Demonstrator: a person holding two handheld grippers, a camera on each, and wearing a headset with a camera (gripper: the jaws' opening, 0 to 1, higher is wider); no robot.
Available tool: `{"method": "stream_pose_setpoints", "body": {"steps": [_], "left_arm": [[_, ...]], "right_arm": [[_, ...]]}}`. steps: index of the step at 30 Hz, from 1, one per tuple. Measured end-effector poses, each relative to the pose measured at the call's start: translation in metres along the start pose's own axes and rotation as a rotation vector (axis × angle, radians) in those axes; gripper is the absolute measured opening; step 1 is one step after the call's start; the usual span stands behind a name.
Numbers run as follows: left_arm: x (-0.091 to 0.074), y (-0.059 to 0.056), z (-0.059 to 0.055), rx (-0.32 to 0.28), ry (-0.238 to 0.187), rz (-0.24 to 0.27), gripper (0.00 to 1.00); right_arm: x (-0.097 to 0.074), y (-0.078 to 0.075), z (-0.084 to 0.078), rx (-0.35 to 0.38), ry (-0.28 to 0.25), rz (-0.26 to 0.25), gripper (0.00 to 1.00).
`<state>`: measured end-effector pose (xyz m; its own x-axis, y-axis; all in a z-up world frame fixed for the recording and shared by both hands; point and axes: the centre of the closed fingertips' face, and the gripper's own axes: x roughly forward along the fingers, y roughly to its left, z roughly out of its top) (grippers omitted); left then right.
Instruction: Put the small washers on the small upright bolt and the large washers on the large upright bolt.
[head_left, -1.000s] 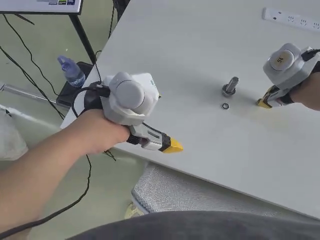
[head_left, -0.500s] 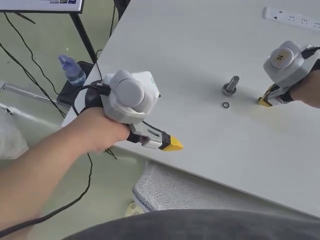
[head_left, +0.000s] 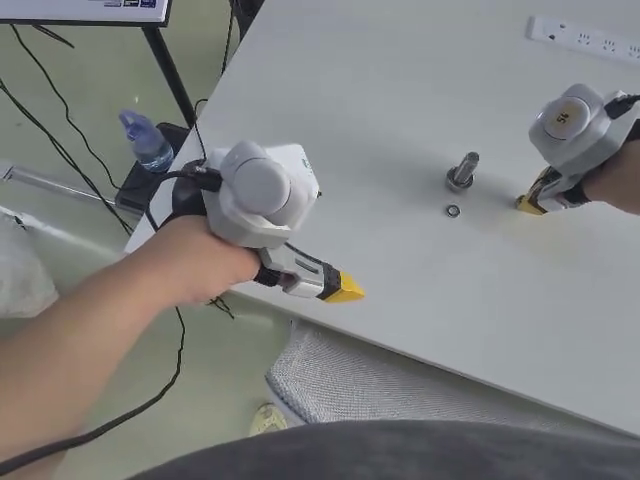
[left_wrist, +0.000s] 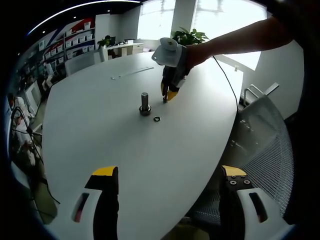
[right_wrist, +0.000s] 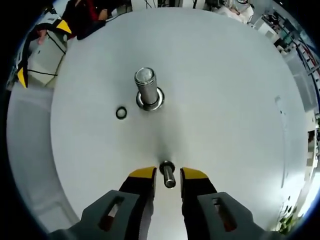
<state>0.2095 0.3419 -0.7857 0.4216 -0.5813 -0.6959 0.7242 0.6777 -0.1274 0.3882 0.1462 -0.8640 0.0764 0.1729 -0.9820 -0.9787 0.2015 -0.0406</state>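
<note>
Our right claw (right_wrist: 167, 172) sits low over the bench (right_wrist: 225, 100), jaws a little apart, one on each side of the small bolt (right_wrist: 168, 180), with narrow gaps showing. The large bolt (right_wrist: 147, 86) stands upright just beyond it, and a loose washer (right_wrist: 121, 113) lies beside that bolt. Our left claw (left_wrist: 170, 172) hovers at the bench edge, jaws wide apart, holding nothing.

Light: daylight is streaming through the windows (left_wrist: 200, 15), blowing them out white.
Glare: the table (right_wrist: 225, 100) is shining pale.
Distortion: the 2 gripper views are curving its rim.
</note>
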Motion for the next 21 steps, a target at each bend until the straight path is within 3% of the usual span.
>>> {"method": "stream_pose_setpoints", "body": {"steps": [2, 10, 20, 21], "left_arm": [[0.0, 0.0, -0.001, -0.001, 0.001, 0.001, 0.83], [-0.003, -0.003, -0.004, 0.008, 0.009, 0.003, 0.82], [-0.009, 0.001, 0.006, 0.011, -0.021, 0.01, 0.83], [-0.01, 0.001, 0.008, 0.014, -0.028, 0.01, 0.84]], "right_arm": [[-0.001, 0.004, 0.0, 0.008, -0.003, 0.017, 0.25], [-0.008, 0.005, 0.001, -0.005, -0.012, 0.006, 0.32], [-0.027, 0.007, 0.008, -0.007, -0.024, 0.005, 0.33], [-0.023, 0.004, 0.008, -0.011, -0.024, 0.004, 0.33]]}}
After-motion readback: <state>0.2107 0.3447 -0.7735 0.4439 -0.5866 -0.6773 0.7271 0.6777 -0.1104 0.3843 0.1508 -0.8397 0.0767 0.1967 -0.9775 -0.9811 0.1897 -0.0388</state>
